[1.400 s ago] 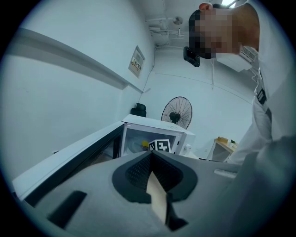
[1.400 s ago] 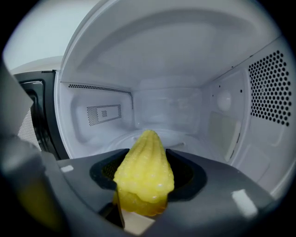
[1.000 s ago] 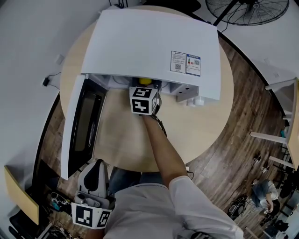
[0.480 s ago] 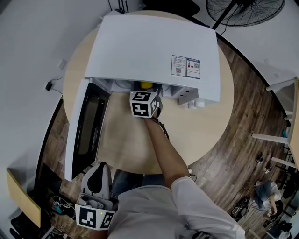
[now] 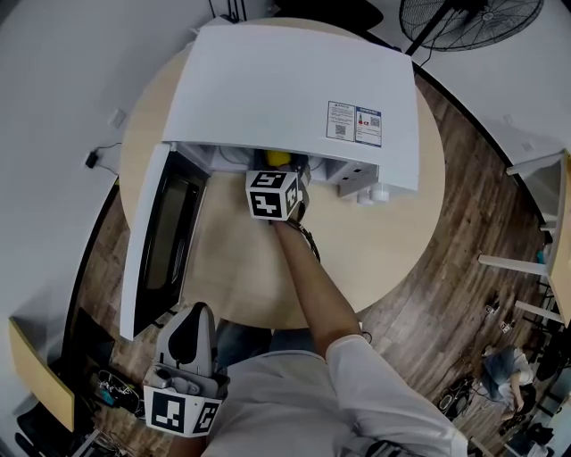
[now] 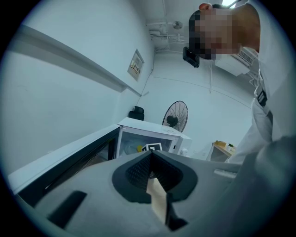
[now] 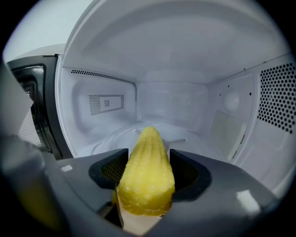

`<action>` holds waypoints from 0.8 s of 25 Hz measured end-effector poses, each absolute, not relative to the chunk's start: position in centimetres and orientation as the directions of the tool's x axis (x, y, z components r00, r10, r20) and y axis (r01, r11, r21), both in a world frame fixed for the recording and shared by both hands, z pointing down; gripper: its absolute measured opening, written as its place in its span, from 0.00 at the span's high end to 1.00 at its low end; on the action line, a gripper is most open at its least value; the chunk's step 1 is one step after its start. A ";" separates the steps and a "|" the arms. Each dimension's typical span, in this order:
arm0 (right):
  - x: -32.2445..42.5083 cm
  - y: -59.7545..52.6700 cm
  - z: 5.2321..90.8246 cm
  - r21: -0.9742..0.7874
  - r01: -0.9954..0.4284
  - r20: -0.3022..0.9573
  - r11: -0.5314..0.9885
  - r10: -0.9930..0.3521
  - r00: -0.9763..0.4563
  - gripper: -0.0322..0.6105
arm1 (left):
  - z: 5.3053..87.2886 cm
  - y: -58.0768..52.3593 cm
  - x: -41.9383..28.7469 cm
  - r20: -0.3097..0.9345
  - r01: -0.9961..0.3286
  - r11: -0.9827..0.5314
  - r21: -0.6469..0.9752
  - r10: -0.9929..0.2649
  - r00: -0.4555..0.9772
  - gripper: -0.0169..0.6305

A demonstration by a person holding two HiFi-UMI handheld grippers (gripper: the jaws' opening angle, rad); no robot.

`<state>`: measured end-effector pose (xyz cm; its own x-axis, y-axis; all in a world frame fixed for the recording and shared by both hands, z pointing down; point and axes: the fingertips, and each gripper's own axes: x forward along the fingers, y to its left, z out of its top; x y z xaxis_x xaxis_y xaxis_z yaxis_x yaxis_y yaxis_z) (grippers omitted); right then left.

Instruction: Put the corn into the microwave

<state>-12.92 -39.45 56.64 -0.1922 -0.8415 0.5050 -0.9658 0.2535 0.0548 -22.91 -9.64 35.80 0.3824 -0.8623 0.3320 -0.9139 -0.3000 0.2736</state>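
Observation:
The yellow corn (image 7: 147, 173) lies between the jaws of my right gripper (image 7: 148, 159), tip pointing into the open white microwave (image 5: 285, 89). The jaws are opening, with the pads still against the corn's sides. In the head view the right gripper (image 5: 284, 171) reaches into the cavity mouth and a bit of the corn (image 5: 278, 159) shows beyond its marker cube. The round turntable (image 7: 115, 136) sits below and ahead of the corn. My left gripper (image 5: 189, 314) hangs low at the near table edge, jaws together and empty; the left gripper (image 6: 150, 157) looks towards the microwave (image 6: 148, 134).
The microwave door (image 5: 161, 241) swings open to the left over the round wooden table (image 5: 393, 241). A standing fan (image 5: 464, 22) is on the floor behind the table. A small white object (image 5: 379, 192) lies by the microwave's right front corner.

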 end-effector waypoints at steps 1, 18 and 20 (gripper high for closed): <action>-13.0 -39.4 56.6 0.050 -0.965 0.506 0.257 -0.840 -0.198 0.51 | 35.7 -9.6 -22.8 0.330 -0.913 -0.303 0.274 -0.862 0.385 0.97; -13.3 -38.2 55.7 0.011 -0.953 0.450 0.303 -0.853 -0.265 0.37 | 35.7 -9.9 -21.9 0.331 -0.907 -0.324 0.270 -0.853 0.403 0.97; -13.4 -37.8 55.4 -0.001 -0.953 0.442 0.304 -0.854 -0.273 0.37 | 35.7 -10.0 -21.8 0.330 -0.906 -0.325 0.270 -0.853 0.405 0.97</action>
<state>-13.36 -37.79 55.38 -0.2735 -0.8542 0.4422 -0.9526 0.3043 -0.0013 -21.77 -9.98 35.66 0.4046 -0.8528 0.3302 -0.9062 -0.3254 0.2701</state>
